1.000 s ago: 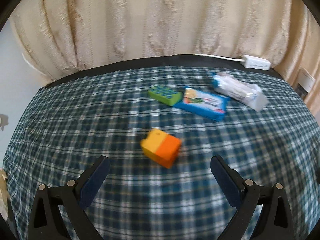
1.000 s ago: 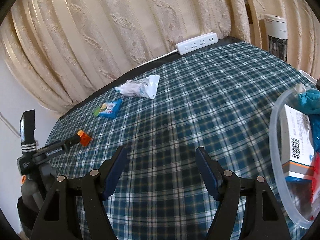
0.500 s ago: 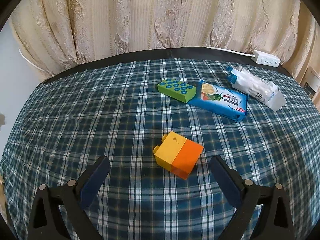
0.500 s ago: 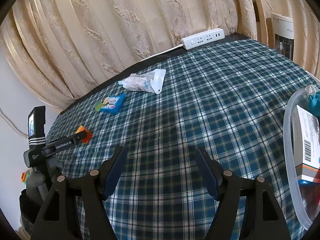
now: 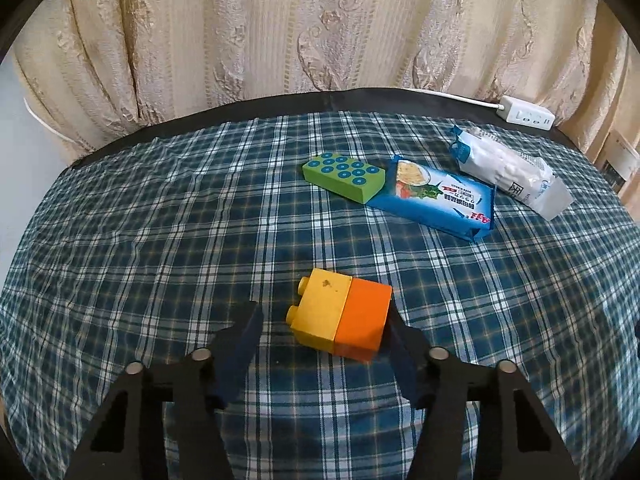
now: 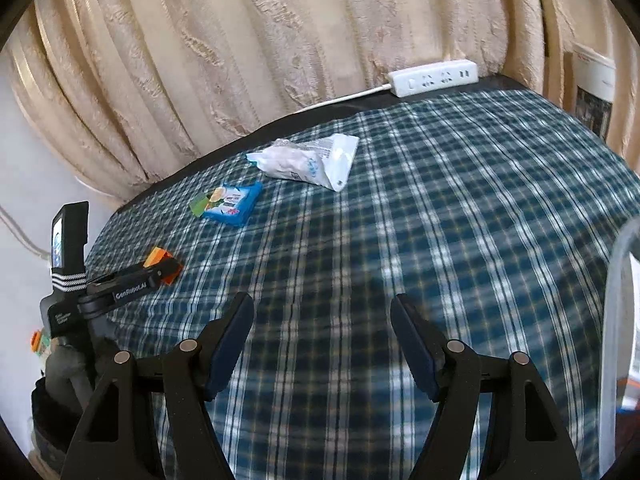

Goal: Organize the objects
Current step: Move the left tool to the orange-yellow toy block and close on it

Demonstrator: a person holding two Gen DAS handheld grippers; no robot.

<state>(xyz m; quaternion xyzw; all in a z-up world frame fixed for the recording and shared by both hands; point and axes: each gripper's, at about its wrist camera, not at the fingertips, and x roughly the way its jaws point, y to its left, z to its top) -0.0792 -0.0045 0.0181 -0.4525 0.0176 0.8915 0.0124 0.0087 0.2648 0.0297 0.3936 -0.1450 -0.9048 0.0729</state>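
Grasp step: left hand-held gripper [image 5: 322, 330] has just been closing around yellow-orange block [image 5: 342, 319] on the table [image 5: 140, 240]; pads not yet clamped (left gap visible). Right hand-held gripper [image 6: 322, 334] apart, empty. Next: finish closing, lift.

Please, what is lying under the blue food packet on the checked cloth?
The blue food packet lies on the checked tablecloth; its left end touches or slightly overlaps the green studded block. Nothing else shows at its edges, but the area directly beneath it is covered and cannot be seen.
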